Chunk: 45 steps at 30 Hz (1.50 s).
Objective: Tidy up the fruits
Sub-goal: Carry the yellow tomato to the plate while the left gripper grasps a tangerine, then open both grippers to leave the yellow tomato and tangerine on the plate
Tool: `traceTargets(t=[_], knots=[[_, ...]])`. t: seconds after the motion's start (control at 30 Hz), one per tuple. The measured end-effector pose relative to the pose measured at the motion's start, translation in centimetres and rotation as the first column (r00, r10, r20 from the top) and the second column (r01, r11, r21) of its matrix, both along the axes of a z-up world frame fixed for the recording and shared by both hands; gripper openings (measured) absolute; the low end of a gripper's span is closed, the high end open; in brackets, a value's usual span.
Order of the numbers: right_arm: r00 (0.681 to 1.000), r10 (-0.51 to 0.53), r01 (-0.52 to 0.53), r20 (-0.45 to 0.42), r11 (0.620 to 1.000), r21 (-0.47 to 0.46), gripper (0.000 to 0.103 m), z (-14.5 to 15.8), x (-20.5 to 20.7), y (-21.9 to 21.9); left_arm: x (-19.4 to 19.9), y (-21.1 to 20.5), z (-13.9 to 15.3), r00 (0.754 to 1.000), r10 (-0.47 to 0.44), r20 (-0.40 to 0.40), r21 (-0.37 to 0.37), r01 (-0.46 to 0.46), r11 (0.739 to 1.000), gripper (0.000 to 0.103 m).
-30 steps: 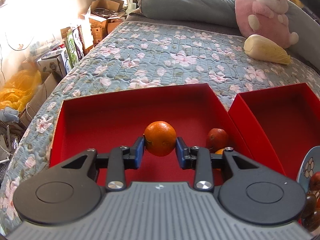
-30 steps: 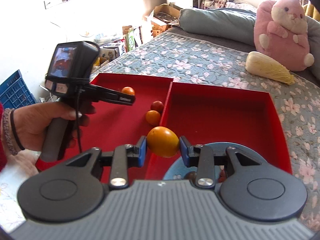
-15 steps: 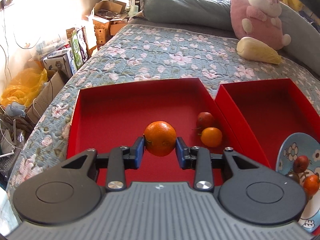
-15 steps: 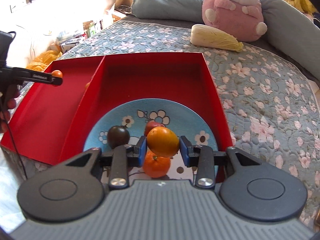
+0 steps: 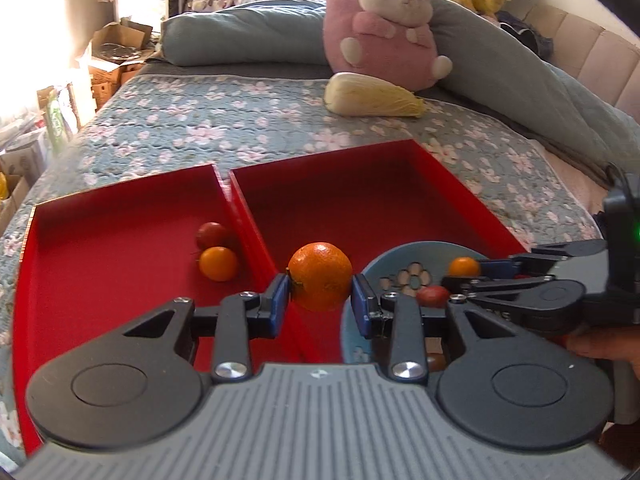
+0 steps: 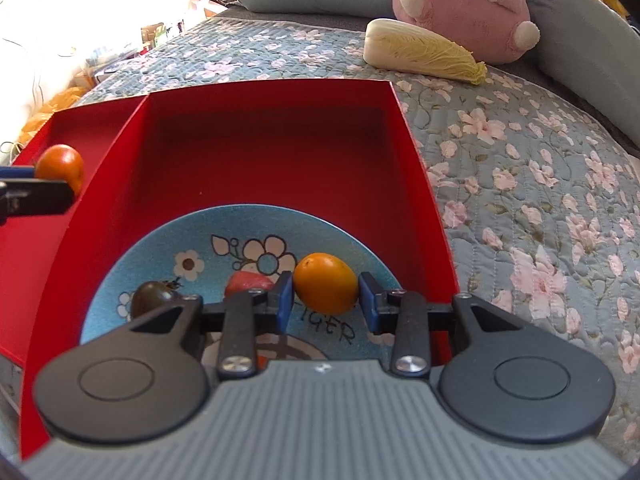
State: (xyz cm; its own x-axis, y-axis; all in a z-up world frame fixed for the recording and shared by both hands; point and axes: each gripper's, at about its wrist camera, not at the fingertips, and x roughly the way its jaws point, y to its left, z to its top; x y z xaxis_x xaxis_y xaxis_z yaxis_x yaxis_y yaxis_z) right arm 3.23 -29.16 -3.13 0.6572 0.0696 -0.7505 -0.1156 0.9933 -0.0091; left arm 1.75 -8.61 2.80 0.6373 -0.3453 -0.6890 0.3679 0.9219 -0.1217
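My left gripper is shut on an orange, held above the wall between two red trays. The left red tray holds a red fruit and a small orange fruit. My right gripper is shut on a yellow-orange fruit over a blue flowered plate in the right red tray. On the plate lie a dark tomato and a red fruit. The right gripper also shows in the left wrist view.
The trays sit on a flowered quilt on a bed. A napa cabbage and a pink plush toy lie behind them, with grey pillows. Boxes stand beside the bed at left.
My left gripper swung right, from over the left tray to the dividing wall, still holding the orange. My right gripper moved from the tray's near edge to over the plate with its fruit.
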Motion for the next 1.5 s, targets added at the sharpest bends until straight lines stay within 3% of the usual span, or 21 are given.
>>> traceTargets(t=[0.2,0.43,0.6,0.67,0.73,0.97,1.17,1.3,1.5], knots=[[0.999,0.033,-0.034,-0.012,0.999,-0.03,0.04,-0.4,-0.1,0.8,-0.9,-5.4,-2.2,0.994,-0.101,-0.033,0.046,0.102,0.994,0.039],[1.0,0.023,-0.023,0.012,0.999,-0.044,0.04,1.3,-2.5,-0.7,-0.7,-6.2,-2.9,0.997,-0.07,-0.042,0.084,0.073,0.994,0.04],[0.999,0.014,-0.012,0.042,0.999,-0.029,0.041,2.9,-5.0,-1.5,-0.5,-5.8,-2.4,0.998,0.015,-0.056,0.08,-0.01,0.997,0.042],[0.999,0.022,-0.02,0.043,0.999,-0.032,0.041,3.2,-5.7,-1.4,-0.7,-5.8,-1.9,0.998,0.045,-0.046,0.092,-0.041,0.995,0.047],[0.999,0.028,-0.027,0.042,0.999,-0.032,0.041,3.5,-6.3,-1.2,-0.9,-5.8,-1.2,0.996,0.08,-0.032,0.104,-0.076,0.992,0.062],[0.996,0.053,-0.051,0.07,0.998,-0.021,0.041,4.7,-7.2,-0.1,-1.1,-3.7,2.0,0.983,0.181,0.012,0.083,-0.181,0.98,0.075],[0.992,0.088,-0.087,0.09,0.996,-0.02,0.041,5.6,-7.8,1.5,-0.2,0.7,3.5,0.949,0.316,0.002,0.1,-0.314,0.944,0.082],[0.988,0.118,-0.116,0.098,0.993,-0.025,0.041,6.1,-8.2,2.7,0.3,3.9,3.6,0.907,0.42,-0.011,0.156,-0.413,0.897,0.088],[0.983,0.155,-0.153,0.099,0.988,-0.035,0.041,6.5,-8.2,4.6,0.2,8.4,2.9,0.845,0.535,-0.008,0.226,-0.519,0.824,0.088]])
